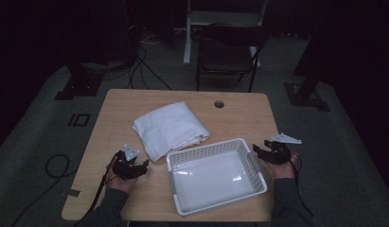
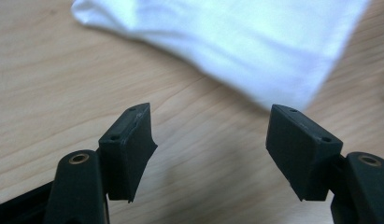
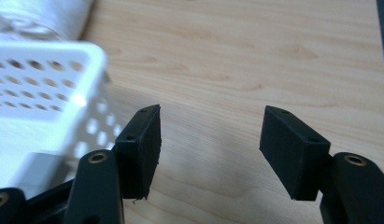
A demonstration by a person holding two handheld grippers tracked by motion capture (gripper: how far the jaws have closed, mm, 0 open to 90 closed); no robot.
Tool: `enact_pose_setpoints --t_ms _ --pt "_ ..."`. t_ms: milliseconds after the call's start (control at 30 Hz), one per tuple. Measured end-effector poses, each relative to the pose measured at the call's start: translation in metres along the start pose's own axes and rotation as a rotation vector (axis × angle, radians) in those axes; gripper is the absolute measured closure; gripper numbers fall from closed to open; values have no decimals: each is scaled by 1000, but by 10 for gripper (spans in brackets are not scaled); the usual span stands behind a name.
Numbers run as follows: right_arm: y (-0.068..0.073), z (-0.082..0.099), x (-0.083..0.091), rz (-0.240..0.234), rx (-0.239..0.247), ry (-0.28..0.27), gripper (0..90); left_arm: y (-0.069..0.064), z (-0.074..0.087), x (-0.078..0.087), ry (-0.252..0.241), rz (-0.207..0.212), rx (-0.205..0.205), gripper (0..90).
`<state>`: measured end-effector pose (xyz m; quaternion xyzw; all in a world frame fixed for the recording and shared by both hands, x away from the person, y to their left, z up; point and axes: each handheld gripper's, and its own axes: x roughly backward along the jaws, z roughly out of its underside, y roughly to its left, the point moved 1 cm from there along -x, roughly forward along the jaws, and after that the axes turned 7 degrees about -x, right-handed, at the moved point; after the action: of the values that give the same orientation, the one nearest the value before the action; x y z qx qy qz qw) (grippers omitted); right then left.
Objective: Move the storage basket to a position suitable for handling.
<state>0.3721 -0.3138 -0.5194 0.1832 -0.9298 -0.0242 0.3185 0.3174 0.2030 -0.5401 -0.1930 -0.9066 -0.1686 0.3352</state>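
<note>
A folded white cloth (image 1: 169, 127) lies on the wooden table (image 1: 121, 106), just behind a white perforated plastic basket (image 1: 251, 165) that holds nothing. My left gripper (image 1: 144, 164) sits at the table's left, held in a hand, a short way in front of the cloth's near corner (image 2: 292, 88); its jaws stand apart with bare wood between them. My right gripper (image 1: 257, 149) is at the basket's right end, beside its rim (image 3: 49, 93), also open over bare table with nothing gripped.
A round cable hole (image 1: 219, 103) is in the table's far edge. A dark chair (image 1: 227, 52) stands behind the table, and cables (image 1: 145, 71) trail on the floor. The table's right edge (image 3: 379, 51) lies close to my right gripper.
</note>
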Motion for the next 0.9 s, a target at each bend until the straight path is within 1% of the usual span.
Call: enact_pose_setpoints --t_ms 100,200,233,333,433,467,533,633,667,767,900 --pt "6 -5 10 -11 9 -21 381 -10 -5 5 -27 22 -22 314" --pt "11 -8 19 -21 16 -37 382 -20 -9 8 -39 41 -51 315" --pt "14 -9 22 -24 25 -43 381 -24 -10 9 -42 49 -59 314" --pt "19 -12 30 -31 39 -45 396 -32 -14 11 -52 69 -80 314" --pt "27 -15 36 -54 60 -47 413 -38 -17 11 -57 80 -97 314" --pt "31 -15 39 -62 75 -44 417 -40 -18 12 -57 84 -98 314" --pt "37 -14 41 -72 98 -31 425 -42 -19 13 -55 87 -107 314" --pt "45 -9 41 -89 121 1 438 -45 -19 16 -61 98 -109 314" --pt "48 -6 41 -93 131 19 443 -45 -19 16 -64 103 -110 314" --pt "52 2 39 -99 153 61 456 -48 -19 18 -63 119 -113 314" --pt "55 9 33 -111 161 98 491 -55 -19 18 -63 142 -118 314"
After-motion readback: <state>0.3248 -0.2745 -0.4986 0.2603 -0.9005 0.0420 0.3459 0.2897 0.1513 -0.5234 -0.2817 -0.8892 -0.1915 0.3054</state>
